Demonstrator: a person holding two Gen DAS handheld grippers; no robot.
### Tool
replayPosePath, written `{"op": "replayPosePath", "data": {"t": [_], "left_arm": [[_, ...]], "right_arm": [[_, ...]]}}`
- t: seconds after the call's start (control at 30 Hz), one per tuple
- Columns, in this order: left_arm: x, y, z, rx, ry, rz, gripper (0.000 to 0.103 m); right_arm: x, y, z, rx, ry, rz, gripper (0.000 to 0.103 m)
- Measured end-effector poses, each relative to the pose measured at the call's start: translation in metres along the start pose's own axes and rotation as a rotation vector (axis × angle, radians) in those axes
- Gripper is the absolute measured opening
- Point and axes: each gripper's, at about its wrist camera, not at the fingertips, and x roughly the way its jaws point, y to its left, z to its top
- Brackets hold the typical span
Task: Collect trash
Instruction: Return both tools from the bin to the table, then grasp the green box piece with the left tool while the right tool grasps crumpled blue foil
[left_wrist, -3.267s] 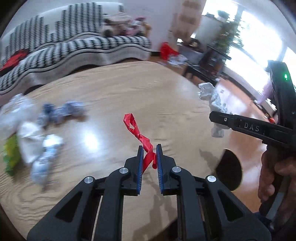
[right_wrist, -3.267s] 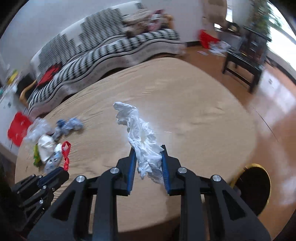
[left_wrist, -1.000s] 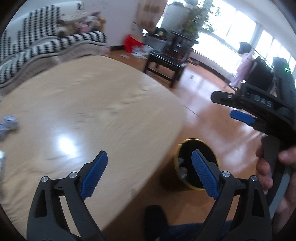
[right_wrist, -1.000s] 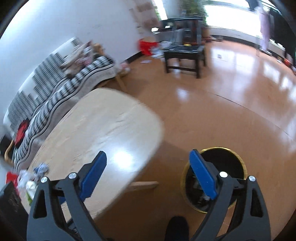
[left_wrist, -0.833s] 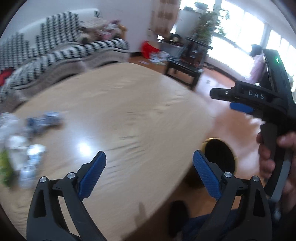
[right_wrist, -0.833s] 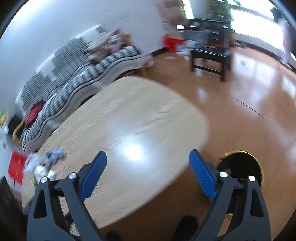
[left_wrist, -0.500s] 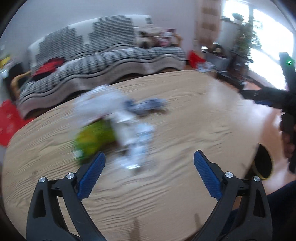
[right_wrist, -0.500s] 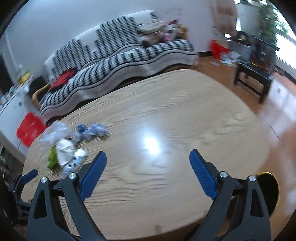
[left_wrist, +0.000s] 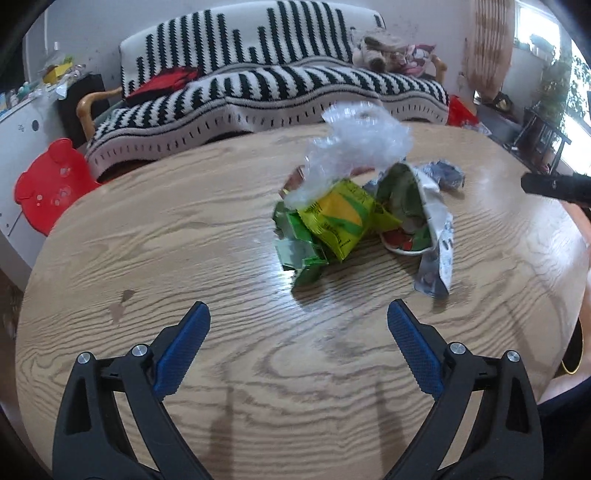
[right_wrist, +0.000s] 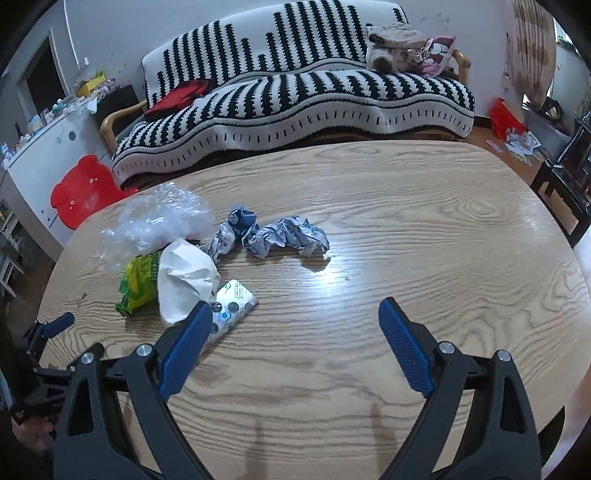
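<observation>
A heap of trash lies on the round wooden table (left_wrist: 147, 240): a green-yellow wrapper (left_wrist: 332, 218), a clear plastic bag (left_wrist: 354, 147), a white-grey wrapper (left_wrist: 436, 229). In the right wrist view I see the same wrapper (right_wrist: 138, 280), clear bag (right_wrist: 159, 221), a white paper bag (right_wrist: 184, 275), a small white packet (right_wrist: 231, 306) and crumpled blue-grey paper balls (right_wrist: 284, 236). My left gripper (left_wrist: 297, 347) is open and empty, short of the heap. My right gripper (right_wrist: 295, 341) is open and empty, its left finger over the white packet.
A black-and-white striped sofa (right_wrist: 295, 92) stands behind the table. A red bear-shaped stool (right_wrist: 79, 188) is at the left. A dark side table (left_wrist: 543, 133) stands at the far right. The yellow bin rim (left_wrist: 574, 354) shows past the table's right edge.
Both grippers dropped the red ribbon and white tissue at the bin, opened wide, and swung back over the table toward the trash heap.
</observation>
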Motion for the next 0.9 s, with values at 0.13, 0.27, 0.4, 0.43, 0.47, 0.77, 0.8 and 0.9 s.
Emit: {"op": "replayPosePath", "data": {"t": [0.13, 0.27, 0.4, 0.43, 0.47, 0.77, 0.8, 0.9], "left_arm": [[0.03, -0.007, 0.008, 0.013, 0.051, 0.028, 0.094], [0.049, -0.006, 0.012, -0.001, 0.079, 0.031, 0.094], [0.062, 0.0, 0.013, -0.031, 0.11, 0.027, 0.094], [0.064, 0.003, 0.014, -0.05, 0.112, 0.013, 0.094], [0.065, 0.006, 0.016, -0.058, 0.11, 0.018, 0.094], [0.071, 0.03, 0.019, -0.099, 0.07, 0.053, 0.094], [0.072, 0.031, 0.02, -0.103, 0.068, 0.054, 0.094], [0.073, 0.032, 0.022, -0.095, 0.06, 0.056, 0.092]], "right_arm": [[0.024, -0.006, 0.009, 0.005, 0.029, -0.033, 0.089], [0.058, -0.007, 0.018, -0.016, 0.066, -0.08, 0.09], [0.095, -0.001, 0.024, -0.048, 0.123, -0.083, 0.09], [0.102, 0.001, 0.025, -0.053, 0.13, -0.078, 0.09], [0.107, 0.003, 0.027, -0.056, 0.136, -0.074, 0.09], [0.149, 0.015, 0.045, -0.126, 0.14, -0.077, 0.093], [0.151, 0.017, 0.047, -0.143, 0.133, -0.074, 0.093], [0.155, 0.023, 0.048, -0.18, 0.13, -0.068, 0.093]]}}
